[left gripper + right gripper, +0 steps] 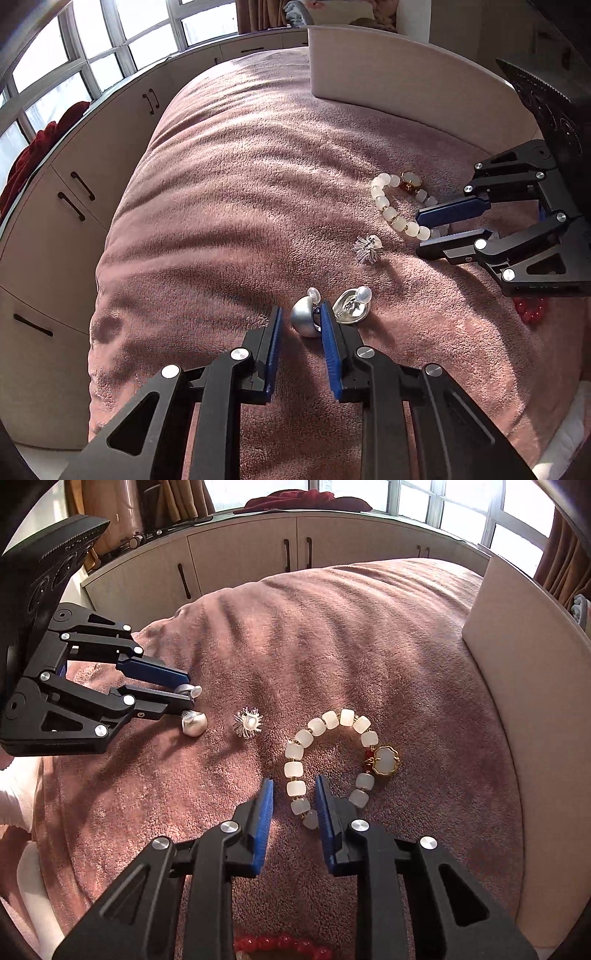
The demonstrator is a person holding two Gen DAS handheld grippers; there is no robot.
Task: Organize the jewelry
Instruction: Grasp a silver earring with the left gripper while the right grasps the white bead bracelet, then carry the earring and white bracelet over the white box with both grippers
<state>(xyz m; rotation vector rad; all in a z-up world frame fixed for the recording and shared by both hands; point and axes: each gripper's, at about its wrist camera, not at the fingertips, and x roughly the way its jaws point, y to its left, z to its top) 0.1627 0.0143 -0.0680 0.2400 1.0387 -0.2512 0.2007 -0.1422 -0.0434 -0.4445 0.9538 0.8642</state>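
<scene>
Pink blanket [229, 206] carries everything unsorted. Left view: my left gripper [300, 317] is nearly closed around a silver dome earring [304, 319]. Right view: my right gripper [293, 794] is nearly closed around the white bead bracelet [295, 768]; neither visibly lifted.

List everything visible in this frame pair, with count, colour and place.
dome earring: 1, silver, on the blanket between the left gripper's fingers
shell earring: 1, silver, just right of the dome earring
spiky earring: 1, silver, between the earrings and the white bracelet
white bracelet: 1, white beads with a gold charm, on the blanket, one side between the right gripper's fingers
red bracelet: 1, red, on the blanket under the right gripper
blanket: 1, pink, under all the jewelry
board: 1, beige, at the blanket's far edge
cabinets: one run, cream, beside the bed
red cloth: 1, on the cabinets
left gripper: black, blue pads
right gripper: black, blue pads
</scene>
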